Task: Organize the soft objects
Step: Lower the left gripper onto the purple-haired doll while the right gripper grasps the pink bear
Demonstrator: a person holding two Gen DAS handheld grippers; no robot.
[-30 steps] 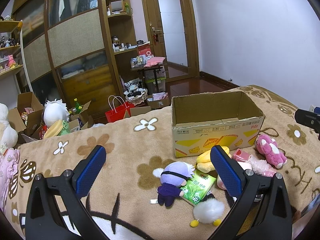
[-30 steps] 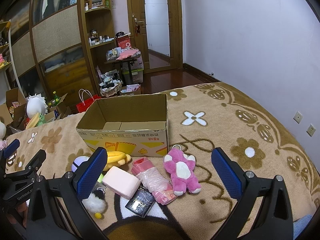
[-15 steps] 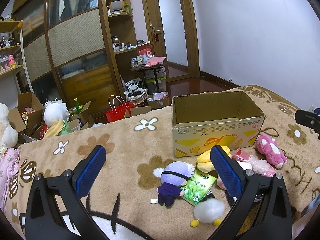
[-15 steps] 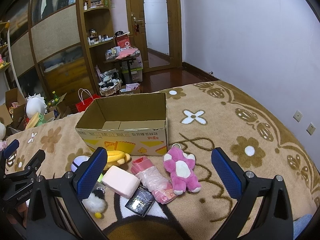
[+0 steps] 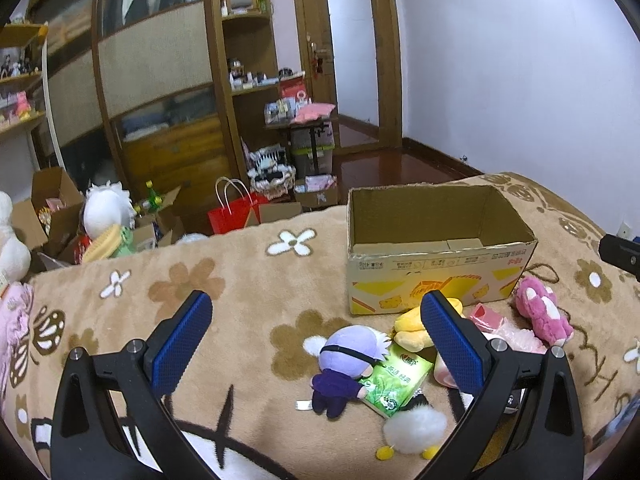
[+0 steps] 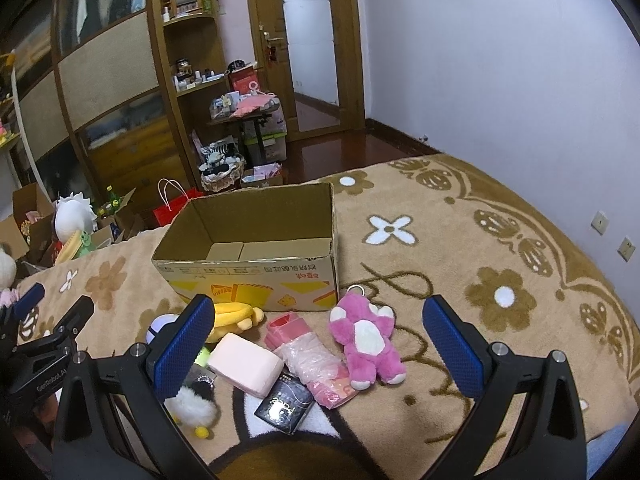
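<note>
Left tongs (image 5: 316, 336): spread wide, holding nothing
Right tongs (image 6: 320, 336): spread wide, holding nothing
Cardboard box (image 6: 256, 276): open, far of the pink bear (image 6: 366, 340) and purple-haired doll (image 5: 348, 364)

A tan plush blanket (image 6: 460, 240) patterned with brown and white flowers carries a brown cardboard box (image 6: 256, 264) printed yellow, a pink-and-white plush bear (image 6: 366, 338), and a purple-haired plush doll (image 5: 348, 364).
</note>
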